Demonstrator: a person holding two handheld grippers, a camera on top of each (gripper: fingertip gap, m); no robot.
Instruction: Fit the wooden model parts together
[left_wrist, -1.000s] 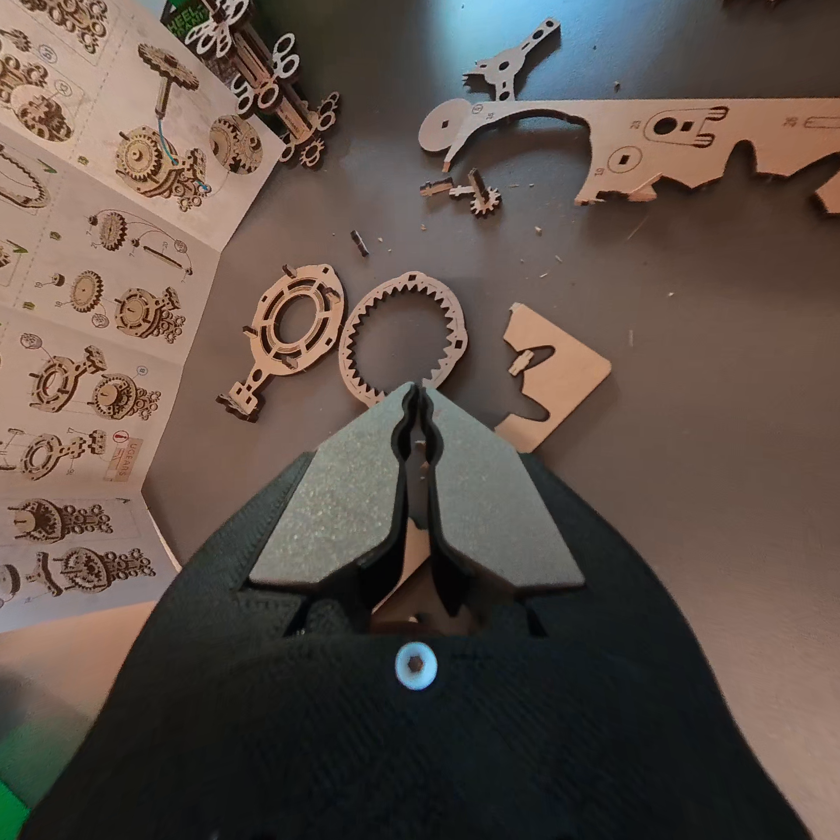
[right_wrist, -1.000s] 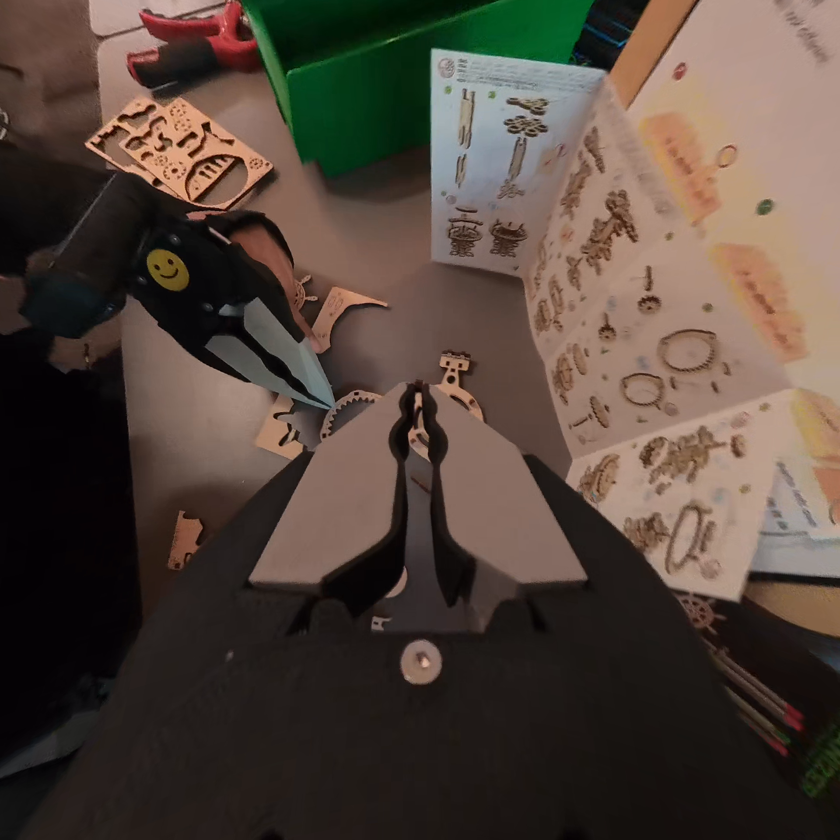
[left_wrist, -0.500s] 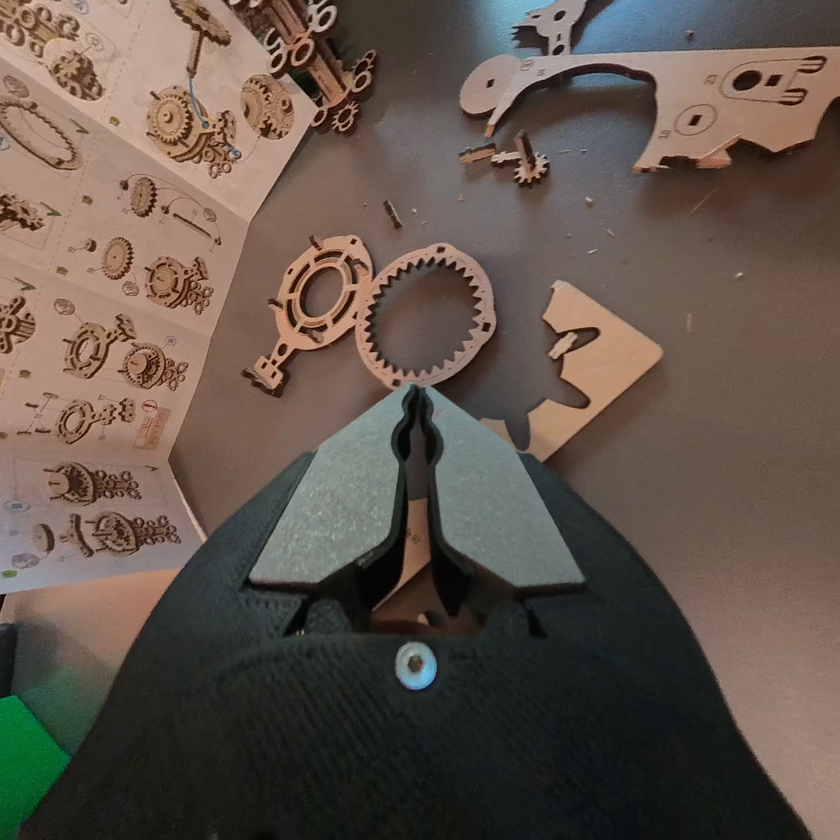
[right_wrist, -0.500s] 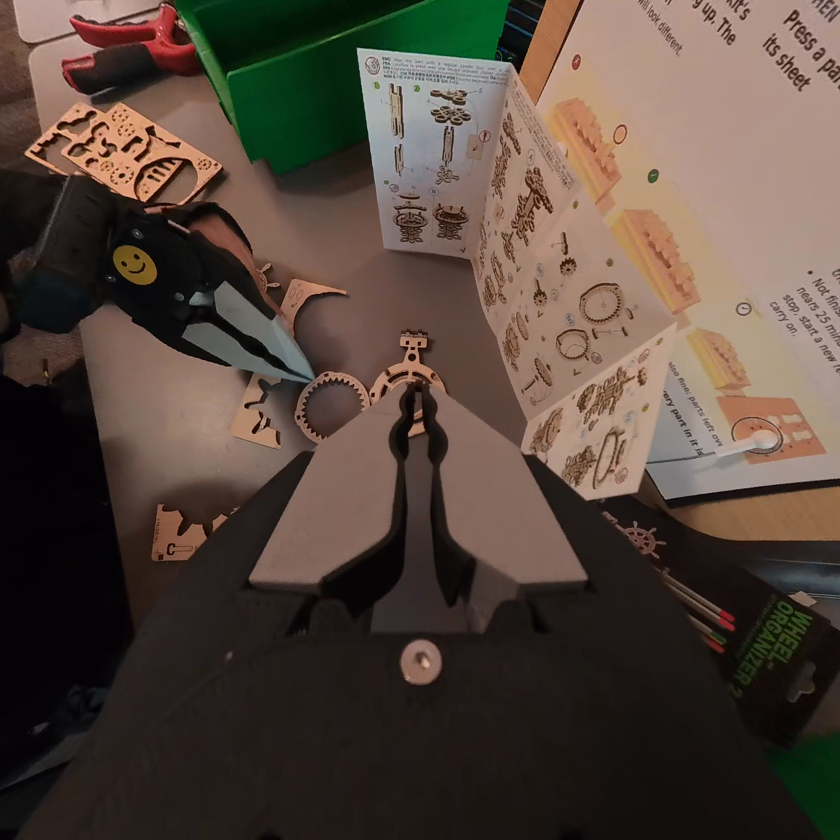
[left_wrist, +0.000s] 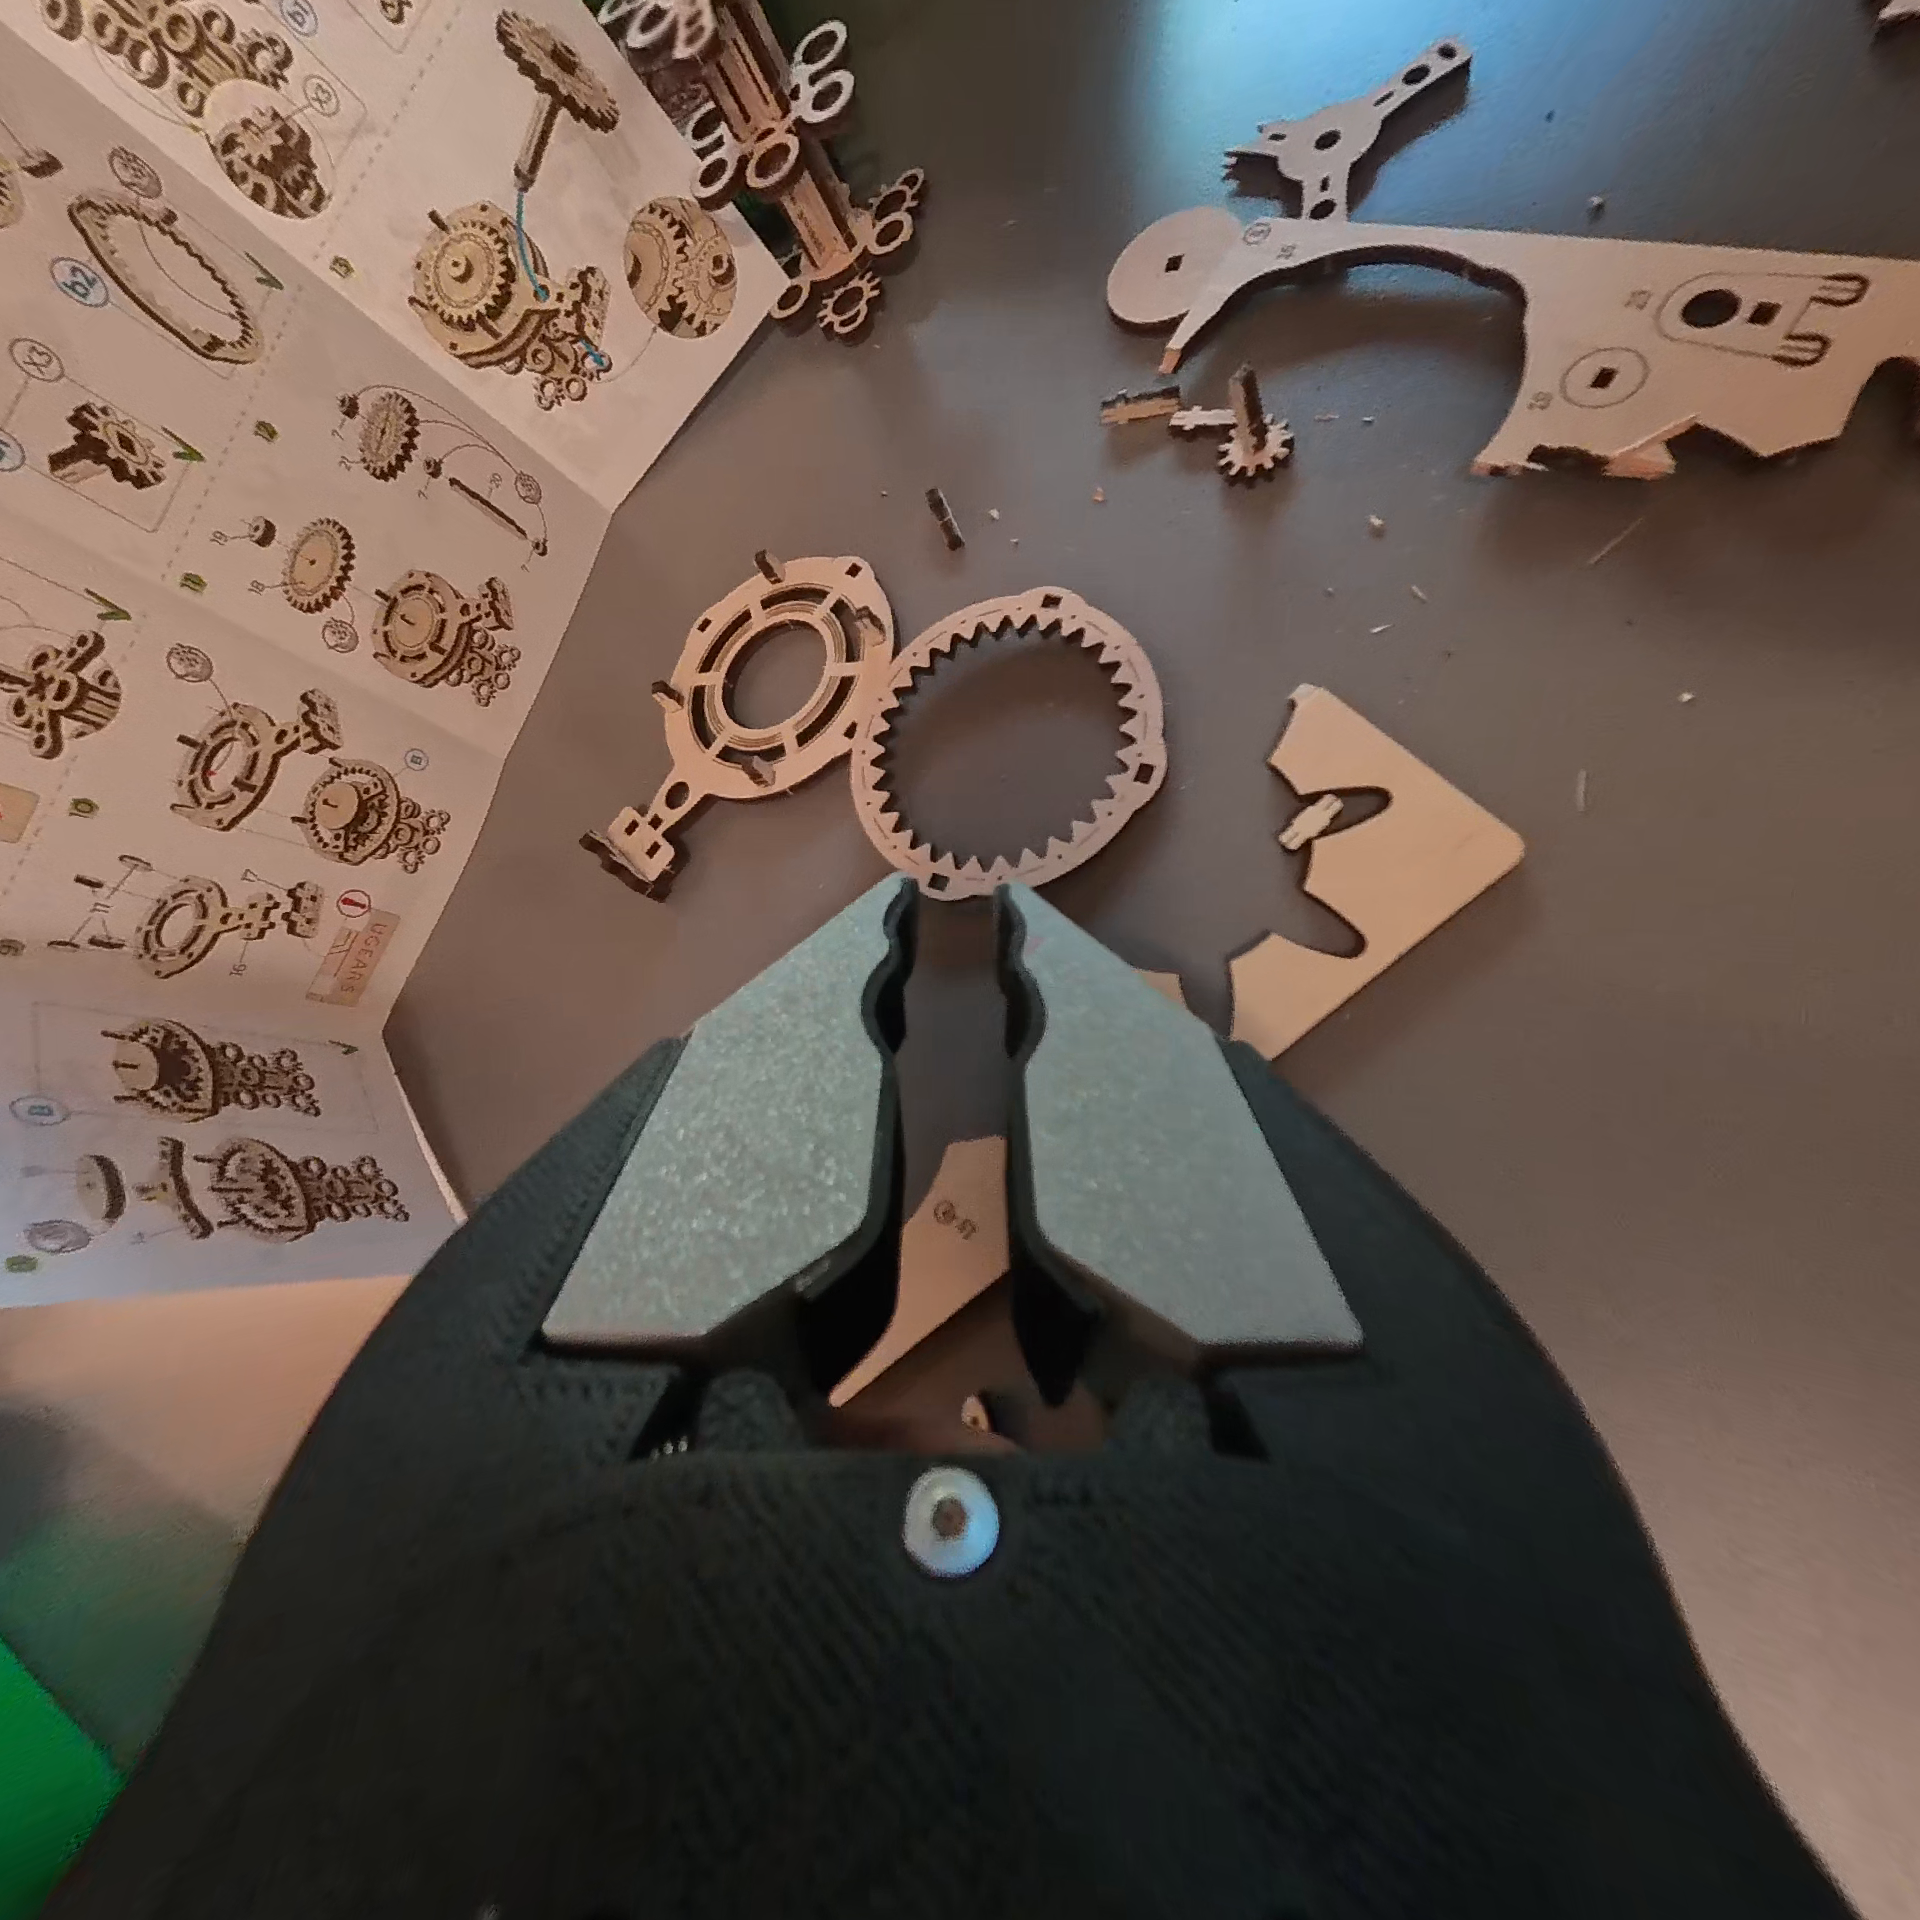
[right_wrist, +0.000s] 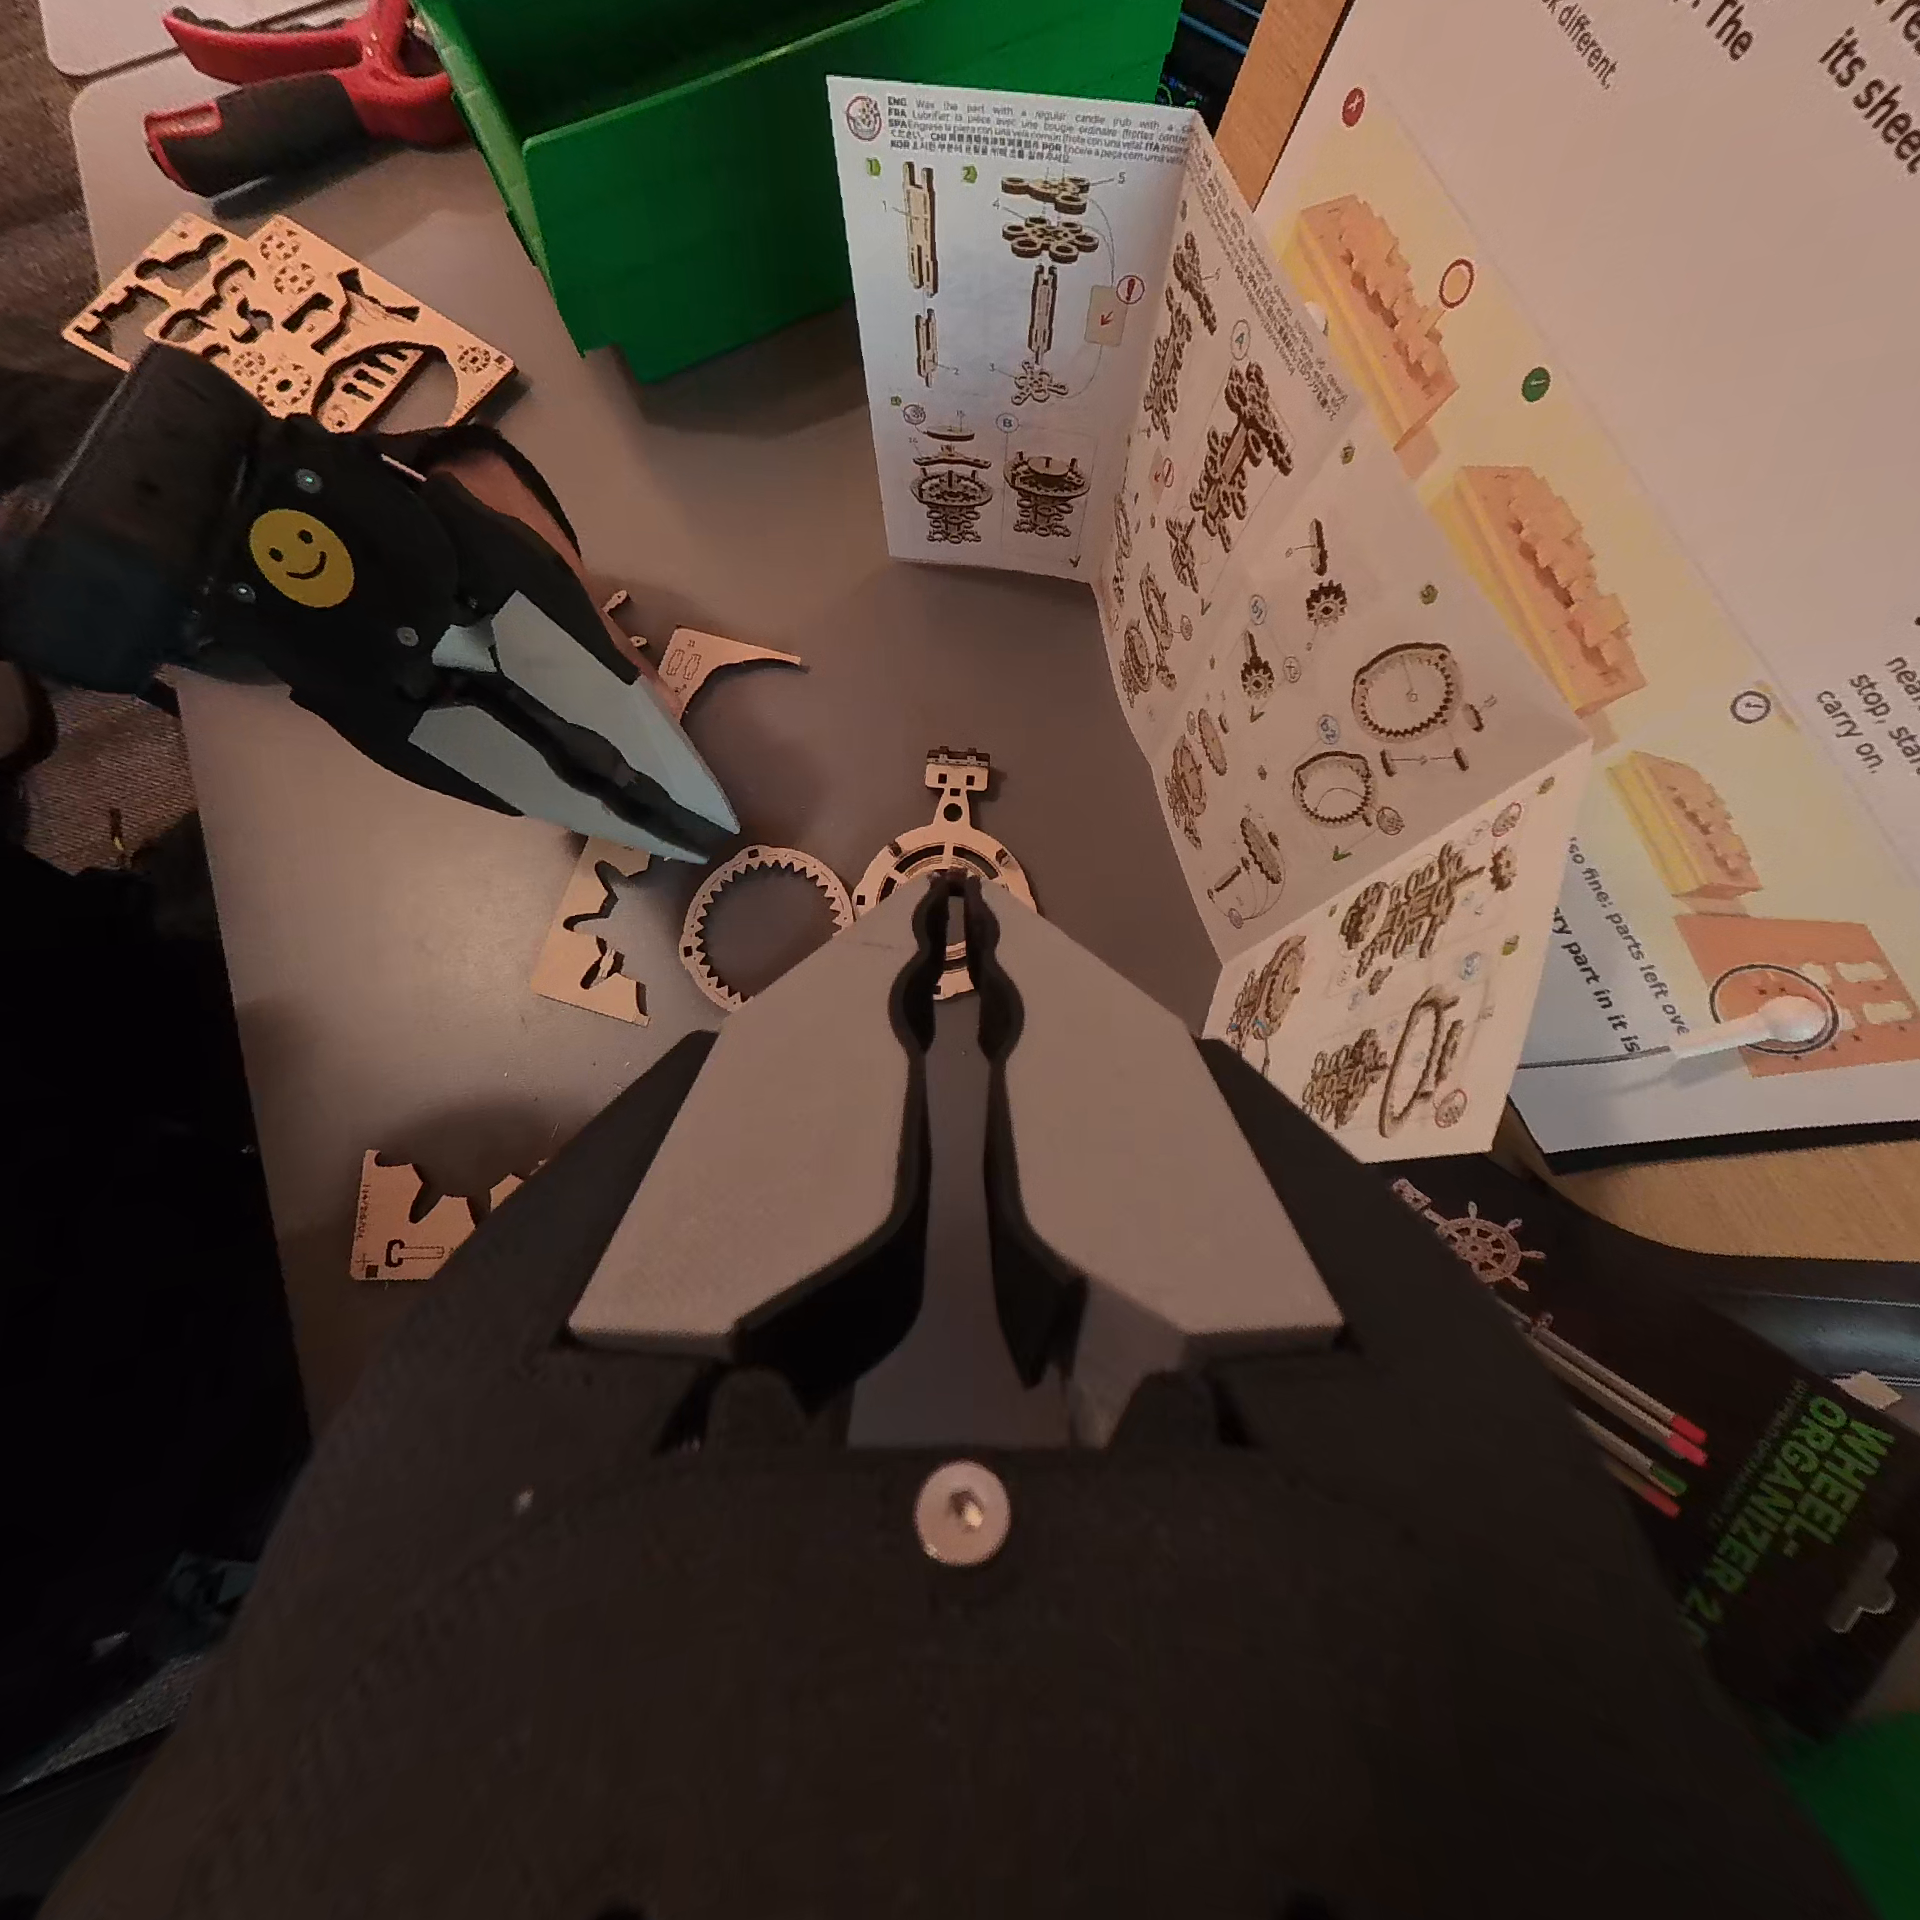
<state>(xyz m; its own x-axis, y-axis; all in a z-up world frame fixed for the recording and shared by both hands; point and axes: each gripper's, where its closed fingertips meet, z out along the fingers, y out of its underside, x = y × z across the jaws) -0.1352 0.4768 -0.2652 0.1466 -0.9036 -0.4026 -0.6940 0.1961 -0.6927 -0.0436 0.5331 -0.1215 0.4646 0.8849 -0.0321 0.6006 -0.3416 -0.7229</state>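
A: 2 flat wooden parts lie side by side on the grey tabletop: a toothed ring and a slotted ring plate with a stem. Which gripper is placed to take the toothed ring?

B: The left gripper. Its tips stand just short of the near rim of that ring, directly ahead along the finger axis, with the jaws parted by a narrow gap and nothing between them. The ring lies flat, so only its thin edge faces the tips.

A: And the slotted plate?

B: It touches or nearly touches the toothed ring on the far-left side of the left wrist view; its long axis runs along the stem, which points toward the folded instruction sheet. In the right wrist view the right gripper sits above that plate, jaws almost closed and empty.

A: So each gripper is nearest 1 part?

B: Yes, judged from both views: left to the toothed ring, right to the plate. A scrap sheet offcut lies just beside the toothed ring on the other side
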